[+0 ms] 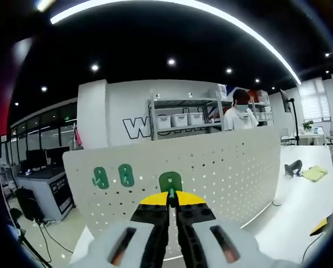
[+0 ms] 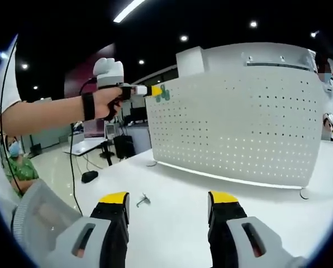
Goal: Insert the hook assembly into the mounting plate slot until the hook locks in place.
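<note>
Where the white pegboard [image 1: 211, 167] stands upright on the smooth white table [image 2: 222, 195], dotted all over with small round holes, three flat green hooks [image 1: 170, 181] against its face. Left gripper [image 1: 171, 196] pinched shut on the third one. Right gripper [image 2: 167, 202] wide apart above the table, near one small metal hook [image 2: 143, 200].

The perforated mounting plate [image 2: 233, 120] stands upright on the worktop [image 2: 172, 218], parallel to its far edge. Three hooks [image 1: 170, 182] sit in a row on the plate's face near its upper edge. The left gripper [image 1: 171, 196] meets the rightmost hook at its jaw tips. A small metal part [image 2: 142, 200] lies on the worktop before the plate, near the right gripper [image 2: 166, 215].
</note>
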{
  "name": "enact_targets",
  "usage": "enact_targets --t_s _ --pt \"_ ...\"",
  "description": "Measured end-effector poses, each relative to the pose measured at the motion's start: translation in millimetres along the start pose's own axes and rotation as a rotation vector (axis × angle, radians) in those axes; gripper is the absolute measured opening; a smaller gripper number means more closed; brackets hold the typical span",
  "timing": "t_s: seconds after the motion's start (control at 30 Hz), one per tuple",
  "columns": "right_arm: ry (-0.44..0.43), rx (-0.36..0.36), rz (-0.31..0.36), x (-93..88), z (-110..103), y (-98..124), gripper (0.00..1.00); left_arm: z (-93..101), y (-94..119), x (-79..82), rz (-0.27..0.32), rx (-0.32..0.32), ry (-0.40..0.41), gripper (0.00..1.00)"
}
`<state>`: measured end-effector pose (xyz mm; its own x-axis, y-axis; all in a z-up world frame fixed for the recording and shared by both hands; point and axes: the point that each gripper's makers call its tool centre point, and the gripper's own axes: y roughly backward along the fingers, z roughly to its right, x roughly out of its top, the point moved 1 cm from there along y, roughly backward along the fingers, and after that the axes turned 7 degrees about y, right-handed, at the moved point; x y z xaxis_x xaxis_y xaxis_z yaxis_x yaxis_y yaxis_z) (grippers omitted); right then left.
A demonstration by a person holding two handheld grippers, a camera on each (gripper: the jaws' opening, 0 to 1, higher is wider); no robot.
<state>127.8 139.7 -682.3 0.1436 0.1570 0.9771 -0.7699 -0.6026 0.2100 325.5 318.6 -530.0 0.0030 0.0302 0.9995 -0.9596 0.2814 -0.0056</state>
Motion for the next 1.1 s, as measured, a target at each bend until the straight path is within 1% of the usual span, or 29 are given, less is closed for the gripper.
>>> enact_targets --t_s 0.1,0.17,0.27,0.33,0.5,0.7,0.87,0.93,1.1 --pt "-0.015 0.003 0.007 1.3 1.0 -0.2 0.58 -0.1 -5.3 2.5 0.004 0.003 -0.004 0.03" --pt "-0.011 0.002 0.001 0.0 2.0 -0.3 0.58 -0.7 -8.5 1.6 -0.002 0.009 -0.023 0.03" --pt "-0.015 -0.004 0.006 1.1 3.6 0.5 0.58 -2.7 -13.6 1.5 -0.001 0.016 -0.014 0.03" --pt "-0.016 -0.004 0.011 1.6 3.9 1.0 0.58 -3.4 -16.0 0.2 -0.012 0.025 -0.028 0.03" --pt "-0.02 -0.006 0.002 -1.3 3.9 1.8 0.58 -7.6 -22.0 0.8 -0.013 0.045 -0.013 0.03" --pt "-0.032 -0.001 0.014 -0.5 3.0 2.0 0.59 -10.0 -30.0 3.5 -0.014 0.048 -0.013 0.03" --pt "-0.044 -0.003 0.016 -1.3 3.3 1.1 0.59 -13.7 -36.2 5.8 -0.021 0.052 0.006 0.03" --pt "-0.037 0.005 0.01 -2.0 0.9 -0.6 0.59 -13.7 -38.1 7.0 -0.02 0.052 -0.002 0.03" --pt "-0.036 0.012 0.012 -0.2 -0.4 -1.5 0.59 -16.2 -43.6 6.3 -0.024 0.059 0.01 0.03"
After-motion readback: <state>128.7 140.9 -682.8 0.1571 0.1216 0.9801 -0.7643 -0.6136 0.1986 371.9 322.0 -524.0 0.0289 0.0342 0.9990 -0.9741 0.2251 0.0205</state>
